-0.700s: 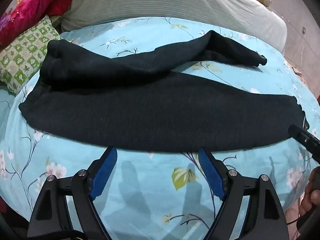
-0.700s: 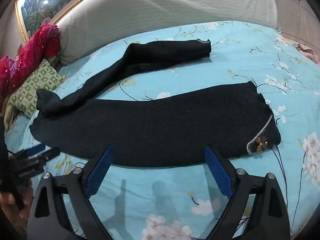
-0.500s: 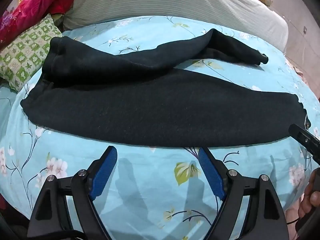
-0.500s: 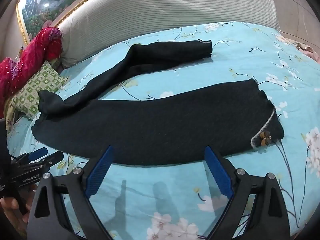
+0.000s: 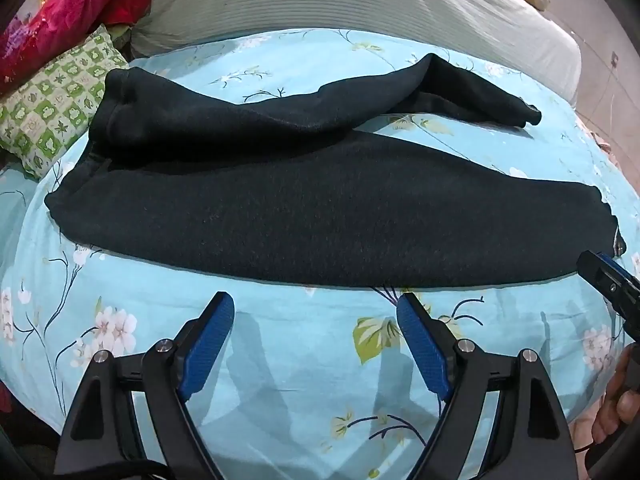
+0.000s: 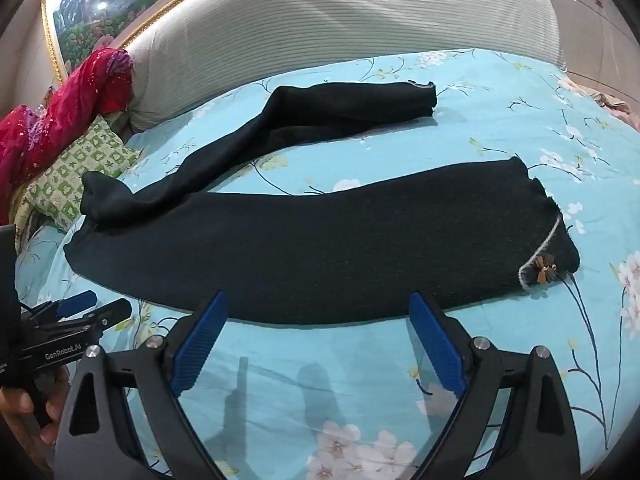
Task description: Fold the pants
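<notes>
Black pants (image 5: 320,216) lie spread on a blue floral bed sheet (image 5: 280,360), waist at the left, legs running right. The near leg lies flat; the far leg (image 5: 440,92) angles away and is rumpled. In the right wrist view the pants (image 6: 320,248) show a small brown flower ornament (image 6: 545,273) at the near leg's cuff. My left gripper (image 5: 316,308) is open and empty, just short of the near leg's front edge. My right gripper (image 6: 318,304) is open and empty, its tips at the near leg's front edge.
A green checked pillow (image 5: 52,108) and red fabric (image 5: 60,20) lie at the left by the waist. A grey ribbed headboard cushion (image 5: 340,4) runs along the back. The right gripper shows at the left view's right edge (image 5: 608,284); the left gripper (image 6: 76,312) at the right view's left.
Both grippers have drawn back a little from the pants, showing more sheet in front of the near leg. The pants have not moved. Both stay open.
</notes>
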`<state>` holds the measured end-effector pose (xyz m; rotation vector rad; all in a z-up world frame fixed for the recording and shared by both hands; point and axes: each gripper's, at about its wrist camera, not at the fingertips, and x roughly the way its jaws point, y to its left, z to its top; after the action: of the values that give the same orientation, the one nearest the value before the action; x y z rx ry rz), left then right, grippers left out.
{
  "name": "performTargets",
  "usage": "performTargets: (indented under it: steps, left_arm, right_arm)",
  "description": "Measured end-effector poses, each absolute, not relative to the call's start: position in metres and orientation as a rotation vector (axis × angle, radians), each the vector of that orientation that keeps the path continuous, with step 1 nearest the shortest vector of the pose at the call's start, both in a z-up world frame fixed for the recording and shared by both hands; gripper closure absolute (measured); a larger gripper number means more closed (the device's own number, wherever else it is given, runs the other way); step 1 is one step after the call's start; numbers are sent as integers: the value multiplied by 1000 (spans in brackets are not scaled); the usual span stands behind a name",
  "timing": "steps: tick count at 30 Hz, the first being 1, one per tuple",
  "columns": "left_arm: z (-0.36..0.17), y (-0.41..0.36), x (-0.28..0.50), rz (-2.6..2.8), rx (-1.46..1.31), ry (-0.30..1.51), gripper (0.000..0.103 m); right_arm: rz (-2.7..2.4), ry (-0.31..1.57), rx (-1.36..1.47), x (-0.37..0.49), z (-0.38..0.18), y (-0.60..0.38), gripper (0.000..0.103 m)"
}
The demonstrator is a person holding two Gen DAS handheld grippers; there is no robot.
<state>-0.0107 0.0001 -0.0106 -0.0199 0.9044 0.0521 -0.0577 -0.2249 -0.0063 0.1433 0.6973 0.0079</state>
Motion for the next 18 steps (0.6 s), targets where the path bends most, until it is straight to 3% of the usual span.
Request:
performTargets:
  steps: [18]
  left_arm:
    - [-11, -2, -13, 47, -13, 904, 19]
  right_arm:
    - [18, 690, 138, -59, -6, -217, 11]
